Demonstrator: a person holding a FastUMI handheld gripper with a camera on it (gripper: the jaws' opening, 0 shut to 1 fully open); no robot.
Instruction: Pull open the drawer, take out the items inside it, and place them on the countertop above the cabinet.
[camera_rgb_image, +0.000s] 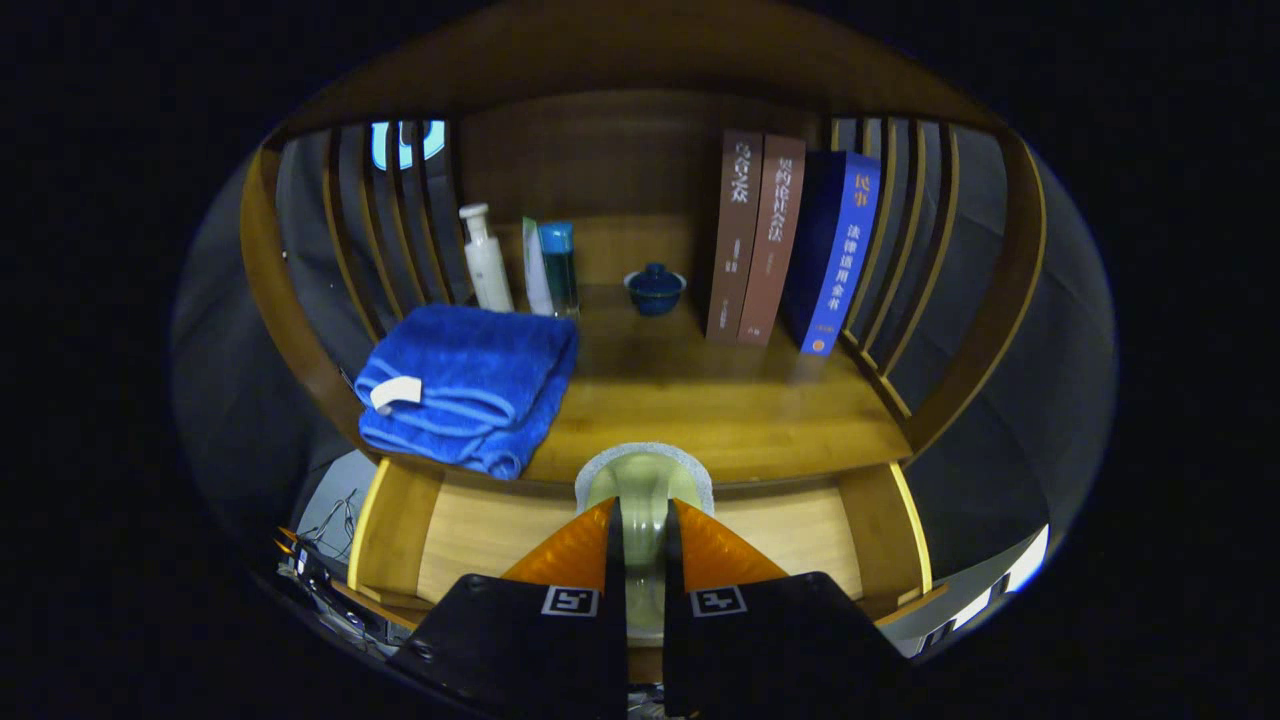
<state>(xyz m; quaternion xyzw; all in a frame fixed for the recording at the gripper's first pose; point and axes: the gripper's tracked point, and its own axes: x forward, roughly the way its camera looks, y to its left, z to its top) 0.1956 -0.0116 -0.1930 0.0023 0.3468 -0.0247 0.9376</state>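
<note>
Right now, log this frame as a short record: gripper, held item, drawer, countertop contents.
gripper: shut on a pale green cup
held item: pale green cup, between the fingers, over the open drawer
drawer: pulled open, light wood bottom showing
countertop: folded blue towel, white bottle, two tubes, dark blue lidded bowl, three upright books

cam on tongs (642, 520), facing countertop (720, 400), close.

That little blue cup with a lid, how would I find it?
Look on the wooden countertop, beyond the gripper, whose fingers press on a pale green object. The small dark blue lidded cup stands at the back, between the teal-capped tube and the brown books, the lowest, roundest thing there.
</note>
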